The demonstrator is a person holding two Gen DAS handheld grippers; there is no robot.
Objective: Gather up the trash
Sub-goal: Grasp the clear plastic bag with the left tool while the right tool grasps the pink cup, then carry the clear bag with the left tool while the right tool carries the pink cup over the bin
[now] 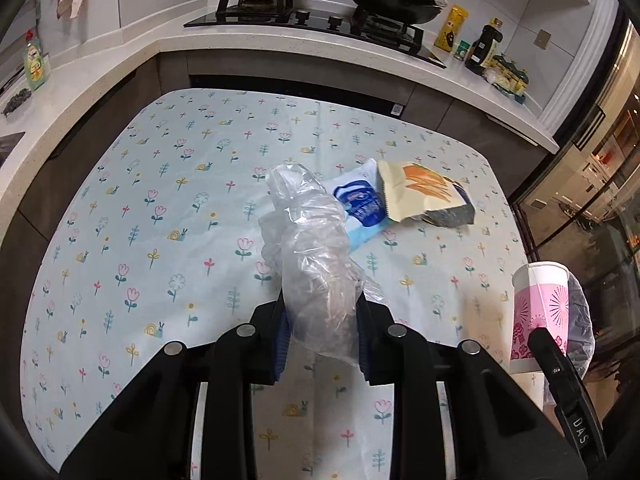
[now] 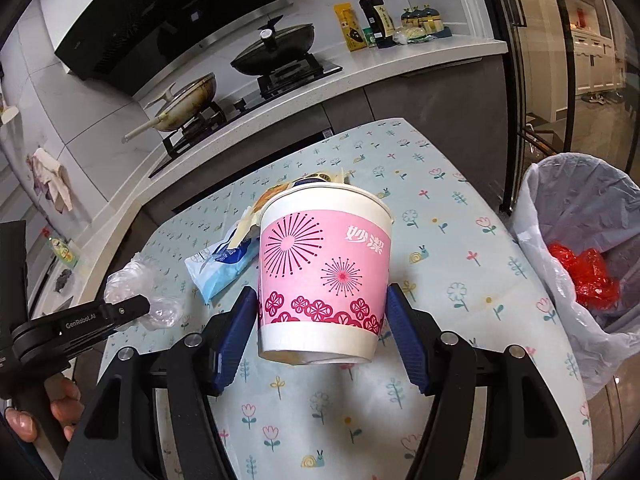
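Observation:
My left gripper [image 1: 322, 344] is shut on a crumpled clear plastic bag [image 1: 312, 256] and holds it above the flowered tablecloth [image 1: 140, 216]. My right gripper [image 2: 322, 340] is shut on a pink and white paper cup [image 2: 324, 268], upright and lifted off the table; the cup also shows in the left wrist view [image 1: 538, 308]. A blue and white wrapper [image 1: 360, 204] and a cream snack packet with orange print [image 1: 420, 192] lie on the table beyond the bag. A bin lined with a clear bag [image 2: 580, 216] stands right of the table and holds red plastic [image 2: 584, 272].
A kitchen counter [image 1: 280, 40] with a gas stove [image 1: 320, 20], two pans, sauce bottles [image 1: 486, 46] and a green dish soap bottle [image 1: 36, 60] runs behind and to the left of the table. A glass door [image 2: 560, 60] is on the right.

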